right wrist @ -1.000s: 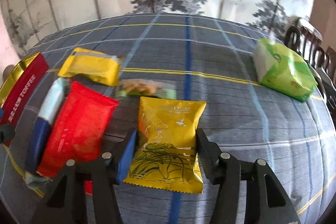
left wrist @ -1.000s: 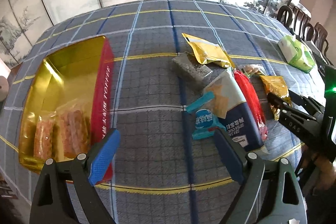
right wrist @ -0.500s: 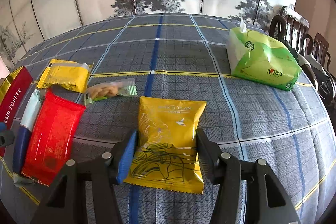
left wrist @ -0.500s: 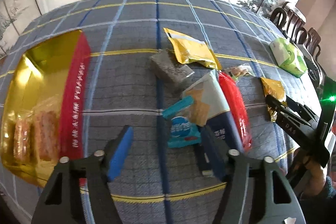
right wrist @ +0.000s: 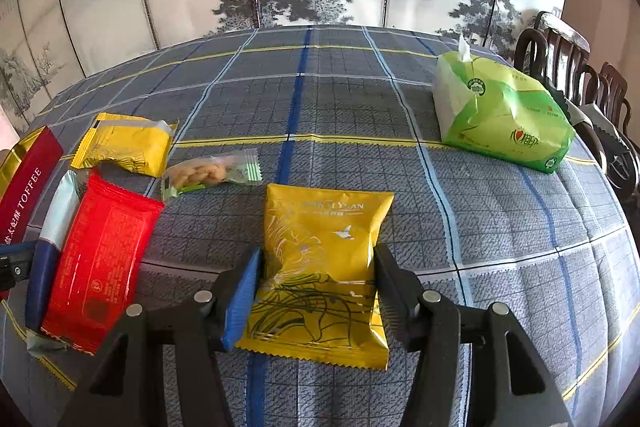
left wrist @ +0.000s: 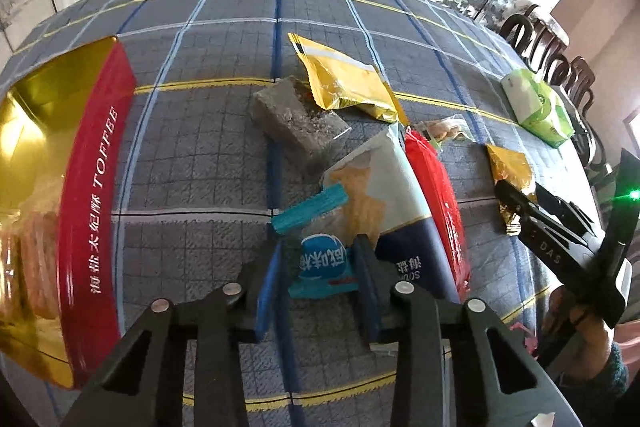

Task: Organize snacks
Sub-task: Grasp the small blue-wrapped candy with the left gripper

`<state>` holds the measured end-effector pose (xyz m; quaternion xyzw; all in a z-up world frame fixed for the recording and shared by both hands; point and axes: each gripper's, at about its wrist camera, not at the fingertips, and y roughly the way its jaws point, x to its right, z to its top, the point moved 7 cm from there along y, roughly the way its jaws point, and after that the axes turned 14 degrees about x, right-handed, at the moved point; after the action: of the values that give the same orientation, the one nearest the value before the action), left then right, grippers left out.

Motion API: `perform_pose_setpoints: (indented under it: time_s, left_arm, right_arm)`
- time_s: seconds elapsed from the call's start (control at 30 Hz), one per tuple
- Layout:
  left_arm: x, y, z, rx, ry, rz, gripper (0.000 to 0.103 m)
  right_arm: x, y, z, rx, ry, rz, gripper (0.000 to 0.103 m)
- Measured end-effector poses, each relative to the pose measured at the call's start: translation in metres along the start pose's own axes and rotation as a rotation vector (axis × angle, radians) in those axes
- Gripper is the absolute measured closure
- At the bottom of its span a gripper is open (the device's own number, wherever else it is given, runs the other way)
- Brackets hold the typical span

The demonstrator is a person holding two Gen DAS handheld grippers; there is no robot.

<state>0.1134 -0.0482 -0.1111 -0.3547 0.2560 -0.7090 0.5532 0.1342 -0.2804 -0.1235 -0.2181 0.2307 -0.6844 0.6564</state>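
My left gripper (left wrist: pixel 316 267) has its jaws around a small teal snack packet (left wrist: pixel 320 261), close on both sides; contact is unclear. The packet lies partly on a white and navy bag (left wrist: pixel 384 195), beside a red packet (left wrist: pixel 436 195). A red and gold toffee tin (left wrist: pixel 94 187) with wrapped snacks inside sits at the left. My right gripper (right wrist: pixel 316 283) has its jaws against both sides of a yellow packet (right wrist: pixel 324 251) lying on the cloth. The red packet (right wrist: pixel 100 259) lies to its left.
A grey crumbly bar (left wrist: pixel 296 119), another yellow packet (left wrist: pixel 344 83) and a clear packet of nuts (right wrist: pixel 212 173) lie mid-table. A green tissue pack (right wrist: pixel 500 115) sits far right. Wooden chairs (right wrist: pixel 568 67) stand past the table's right edge. A painted screen stands behind.
My left gripper moved right and forward from beside the tin to the teal packet, and its jaws narrowed around it. My right gripper stayed around the yellow packet.
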Motion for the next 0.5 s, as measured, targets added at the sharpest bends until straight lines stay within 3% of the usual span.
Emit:
perform_pose_setpoints:
  time_s: [0.03,0.5]
  left_arm:
    - [0.0,0.001,-0.002,-0.008,0.005,0.002,0.079]
    - [0.004,-0.01,-0.006,0.015,0.106,0.02,0.081]
  right_arm:
    - [0.0,0.0,0.0,0.0,-0.001,-0.001,0.045]
    - [0.0,0.0,0.0,0.0,-0.002,-0.002,0.045]
